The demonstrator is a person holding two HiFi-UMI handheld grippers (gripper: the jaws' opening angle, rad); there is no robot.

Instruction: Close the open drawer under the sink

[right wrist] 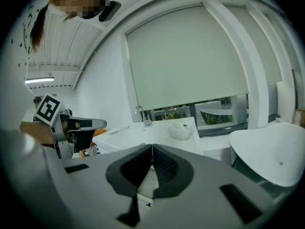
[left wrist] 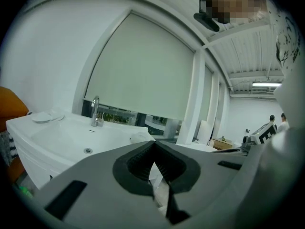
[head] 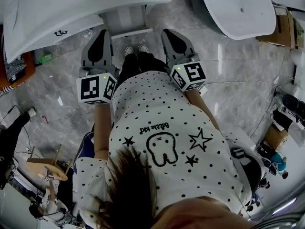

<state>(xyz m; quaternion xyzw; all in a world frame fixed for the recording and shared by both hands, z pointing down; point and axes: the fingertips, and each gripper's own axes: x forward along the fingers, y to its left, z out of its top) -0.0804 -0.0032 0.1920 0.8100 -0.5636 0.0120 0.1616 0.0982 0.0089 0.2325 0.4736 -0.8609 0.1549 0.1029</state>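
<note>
Drawer (head: 125, 19) juts from under sink (head: 47, 13), top centre of head view, front running left-right. It lies just ahead, between left gripper (head: 102, 34) and right gripper (head: 167, 33). Both pairs of jaws closed, holding nothing.

The sink (head: 57, 13) is a white, rectangular basin with rounded corners, a round drain in its bowl and a chrome tap (left wrist: 95, 111) upright at its back edge. The drawer (head: 126, 22) is a pale, box-shaped unit directly below the sink. In the head view it juts out past the sink's front edge, near the sink's right end. Its top face shows light grey with straight lines running front to back. Its inside cannot be made out.
</note>
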